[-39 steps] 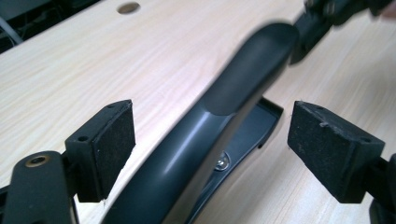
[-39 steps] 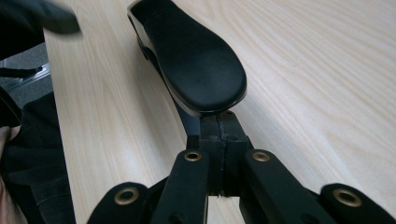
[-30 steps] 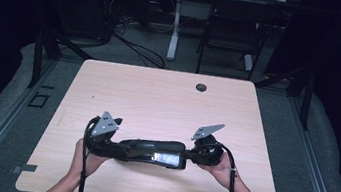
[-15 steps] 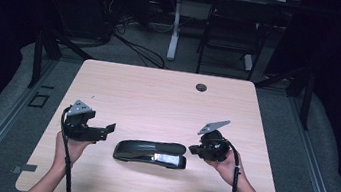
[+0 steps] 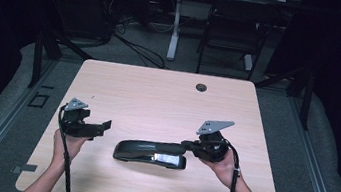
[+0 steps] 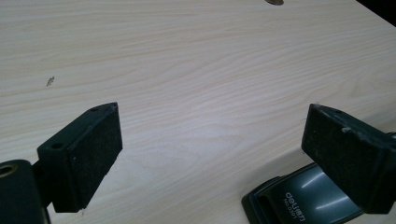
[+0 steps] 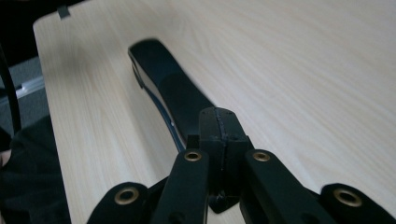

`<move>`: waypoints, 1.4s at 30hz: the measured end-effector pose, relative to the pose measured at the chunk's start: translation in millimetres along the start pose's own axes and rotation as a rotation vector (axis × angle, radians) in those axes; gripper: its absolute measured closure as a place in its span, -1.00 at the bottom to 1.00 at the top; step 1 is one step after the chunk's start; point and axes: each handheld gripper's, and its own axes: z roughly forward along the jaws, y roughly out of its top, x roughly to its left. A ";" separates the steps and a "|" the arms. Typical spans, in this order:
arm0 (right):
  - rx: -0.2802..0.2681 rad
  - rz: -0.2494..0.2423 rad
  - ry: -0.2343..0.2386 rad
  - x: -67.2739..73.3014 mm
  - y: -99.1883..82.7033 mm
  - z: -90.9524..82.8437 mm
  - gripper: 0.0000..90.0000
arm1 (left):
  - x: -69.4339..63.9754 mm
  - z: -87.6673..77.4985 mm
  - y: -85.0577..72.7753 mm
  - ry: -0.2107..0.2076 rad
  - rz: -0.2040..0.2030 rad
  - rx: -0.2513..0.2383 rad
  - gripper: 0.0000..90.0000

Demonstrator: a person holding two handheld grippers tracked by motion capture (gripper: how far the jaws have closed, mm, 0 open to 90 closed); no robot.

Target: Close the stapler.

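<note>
A long black stapler (image 5: 150,153) lies flat near the front edge of the table (image 5: 158,99), between the two hands. It is glossy and dark, with a curved top arm, a silvery label patch on its side and small pale lettering at one end, seen close in the left gripper view (image 6: 299,207).

The right gripper (image 5: 191,145) has its jaws pressed together with nothing between them, the tips over the stapler's right end; whether they touch it is hard to tell. The left gripper (image 5: 103,127) stands apart to the stapler's left; its jaws have just been opening and gape wide over bare wood.

The table is pale wood grain with a round cable hole (image 5: 201,87) near its far edge. Beyond it the room is dark, with a chair (image 5: 231,29) and cables (image 5: 135,45) on a grey floor.
</note>
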 end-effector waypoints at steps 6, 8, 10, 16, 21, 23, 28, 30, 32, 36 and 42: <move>0.068 -0.027 -0.007 1.0 -4.4 9.8 1.00 | 0.9 0.3 0.0 0.005 0.000 0.001 -0.90; 0.084 -0.026 -0.014 2.0 -4.0 10.3 1.00 | 1.6 0.1 -0.2 0.006 0.001 0.004 -0.90; 0.124 -0.048 -0.029 2.6 -6.1 14.8 1.00 | 2.0 0.0 -0.2 0.005 0.001 0.003 -0.91; 0.162 -0.021 -0.014 -2.0 -11.5 21.9 1.00 | 1.3 0.4 0.1 0.007 0.003 0.001 -0.92; 0.195 -0.020 -0.015 -3.6 -15.3 28.3 1.00 | 1.4 1.5 0.1 0.006 0.003 0.003 -0.93; 0.192 -0.015 -0.010 -4.2 -15.5 28.3 1.00 | 1.3 1.5 0.2 0.005 0.004 0.004 -0.93; 0.178 -0.015 -0.001 -5.0 -14.0 25.9 1.00 | 1.6 2.3 0.3 0.003 0.006 0.005 -0.94; 0.139 -0.009 0.014 -5.4 -11.5 20.2 1.00 | 1.6 2.2 0.4 0.004 0.007 0.005 -0.94; 0.099 -0.005 0.026 -5.3 -8.5 14.2 1.00 | 1.5 2.1 0.4 0.004 0.007 0.005 -0.94; 0.073 -0.014 -0.007 -3.9 -4.9 9.0 0.90 | 1.5 2.1 0.5 0.004 0.009 0.004 -0.94; 0.045 -0.009 -0.062 -9.4 -0.9 -1.4 0.41 | 1.9 2.0 0.5 0.003 0.009 0.005 -0.96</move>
